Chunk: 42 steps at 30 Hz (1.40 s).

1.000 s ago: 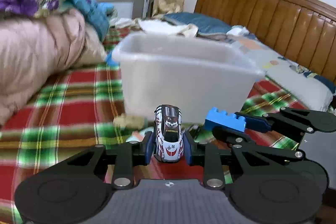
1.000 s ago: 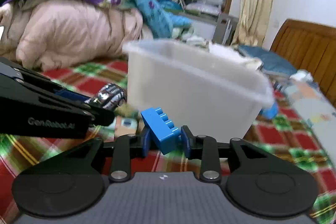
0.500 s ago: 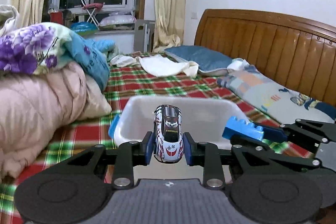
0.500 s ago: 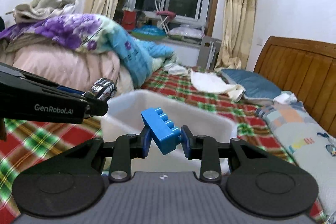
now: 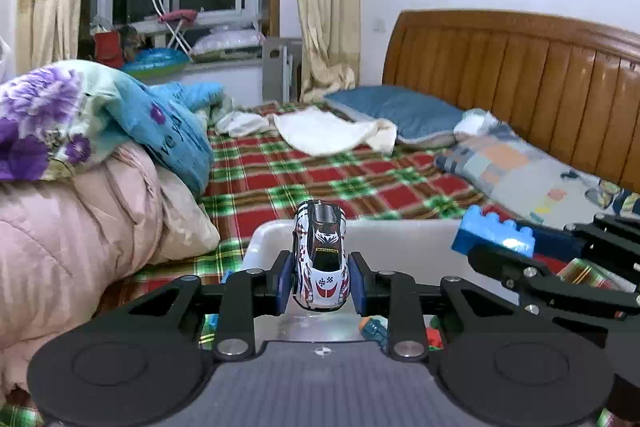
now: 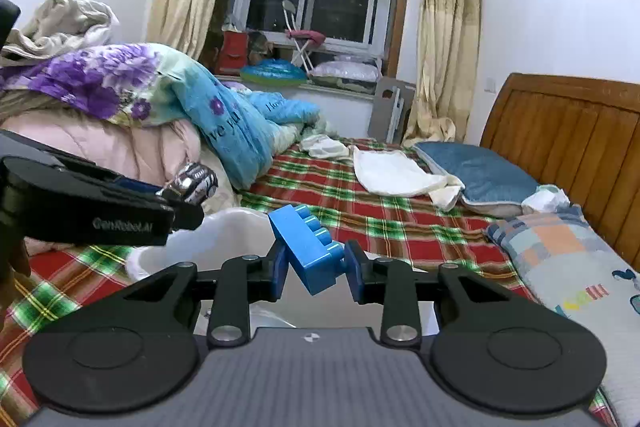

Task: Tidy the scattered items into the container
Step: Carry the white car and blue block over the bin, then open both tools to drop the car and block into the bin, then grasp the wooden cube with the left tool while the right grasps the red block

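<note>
The left gripper (image 5: pixel 320 277) is clamping a white toy car (image 5: pixel 320 259) between its blue pads, nose pointing up and away, and is holding it over the near part of the white bin (image 5: pixel 384 227) that is sitting on the plaid sheet (image 5: pixel 320 183). The right gripper (image 6: pixel 316 267) is pinching a blue brick (image 6: pixel 306 247), tilted with its studs facing up and right, and is also hanging above the bin (image 6: pixel 228 231), just beside the left tool. Each gripper is showing in the other's view: the brick (image 5: pixel 494 235) at right in the left view, the car (image 6: pixel 194 183) at left in the right view. Low in the left view, small toys (image 5: pixel 376 329) are peeking out below the pads; whether they are lying inside the bin cannot be told. A pink quilt (image 5: pixel 60 227) is lying left of the bin, with pillows (image 5: pixel 400 111) by the headboard (image 5: pixel 520 75).
</note>
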Motion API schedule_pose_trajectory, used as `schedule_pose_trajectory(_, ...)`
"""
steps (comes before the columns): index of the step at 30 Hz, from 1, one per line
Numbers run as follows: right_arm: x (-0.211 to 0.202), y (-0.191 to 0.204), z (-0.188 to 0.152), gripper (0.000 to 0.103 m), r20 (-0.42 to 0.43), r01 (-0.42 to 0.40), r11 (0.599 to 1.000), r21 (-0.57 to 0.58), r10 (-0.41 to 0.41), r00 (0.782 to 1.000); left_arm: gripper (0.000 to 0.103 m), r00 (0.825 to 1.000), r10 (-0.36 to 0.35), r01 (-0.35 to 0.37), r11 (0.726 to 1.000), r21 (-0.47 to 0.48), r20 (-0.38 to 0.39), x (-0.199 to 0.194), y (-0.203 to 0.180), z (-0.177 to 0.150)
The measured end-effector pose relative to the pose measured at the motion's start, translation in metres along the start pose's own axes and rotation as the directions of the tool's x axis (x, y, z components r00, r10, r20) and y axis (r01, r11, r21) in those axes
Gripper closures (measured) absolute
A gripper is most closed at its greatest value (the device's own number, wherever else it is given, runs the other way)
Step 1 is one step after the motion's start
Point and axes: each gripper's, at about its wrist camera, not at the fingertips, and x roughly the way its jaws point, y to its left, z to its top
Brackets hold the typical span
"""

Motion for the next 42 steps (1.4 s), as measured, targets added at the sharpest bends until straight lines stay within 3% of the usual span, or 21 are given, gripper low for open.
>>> schedule_pose_trajectory(5, 0.027, -0.01, -0.011, 0.069, -0.091, 0.008, 0.998, 0.056, -0.002, 0.996, 0.07, 0.997, 0.012, -0.013, 1.0, -0.005, -0.074, 0.03, -0.001, -0.011)
schedule_pose_trajectory(8, 0.036, -0.014, -0.019, 0.068, -0.133, 0.015, 0.997, 0.075, -0.005, 0.991, 0.069, 0.992, 0.01, -0.016, 0.998, -0.056, -0.123, 0.04, 0.004, -0.019)
schedule_pose_trajectory(10, 0.038, -0.016, -0.024, 0.059, -0.15, 0.019, 0.996, 0.083, -0.006, 0.989, 0.061, 0.99, 0.011, -0.023, 0.996, -0.084, -0.138, 0.042, 0.007, -0.021)
schedule_pose_trajectory(11, 0.037, -0.017, -0.025, 0.048, -0.15, 0.012, 0.996, 0.089, 0.001, 0.989, 0.057, 0.99, 0.009, -0.02, 0.996, -0.083, -0.137, 0.041, 0.007, -0.021)
schedule_pose_trajectory(12, 0.035, -0.017, -0.026, 0.046, -0.143, 0.006, 0.996, 0.091, 0.007, 0.99, 0.055, 0.991, 0.009, -0.018, 0.997, -0.073, -0.131, 0.038, 0.007, -0.022)
schedule_pose_trajectory(20, 0.017, -0.014, -0.026, 0.044, -0.115, 0.021, 0.996, 0.083, -0.011, 0.993, 0.045, 0.998, -0.018, 0.015, 0.999, -0.046, -0.058, -0.003, 0.01, -0.022)
schedule_pose_trajectory(22, 0.015, -0.012, -0.025, 0.039, -0.114, 0.025, 0.997, 0.068, -0.017, 0.993, 0.044, 0.998, -0.023, 0.021, 0.999, -0.038, -0.051, -0.013, 0.011, -0.027)
schedule_pose_trajectory(27, -0.007, -0.008, -0.03, 0.038, -0.094, 0.01, 0.996, 0.085, -0.002, 0.996, 0.044, 0.998, -0.031, 0.029, 0.999, -0.046, -0.052, -0.038, 0.017, -0.052)
schedule_pose_trajectory(32, -0.039, 0.013, -0.069, 0.038, -0.089, -0.055, 0.995, 0.086, 0.062, 0.994, 0.043, 0.993, -0.026, 0.02, 0.999, -0.051, -0.116, -0.047, 0.022, -0.103)
schedule_pose_trajectory(37, -0.036, 0.037, -0.124, 0.043, -0.208, -0.093, 0.992, 0.083, 0.108, 0.972, 0.044, 0.975, -0.031, 0.022, 0.999, -0.04, -0.218, -0.034, 0.016, -0.153)
schedule_pose_trajectory(42, -0.027, 0.043, -0.156, 0.047, -0.266, -0.086, 0.989, 0.119, 0.115, 0.957, 0.044, 0.968, -0.018, 0.007, 0.999, -0.046, -0.251, -0.013, 0.009, -0.169)
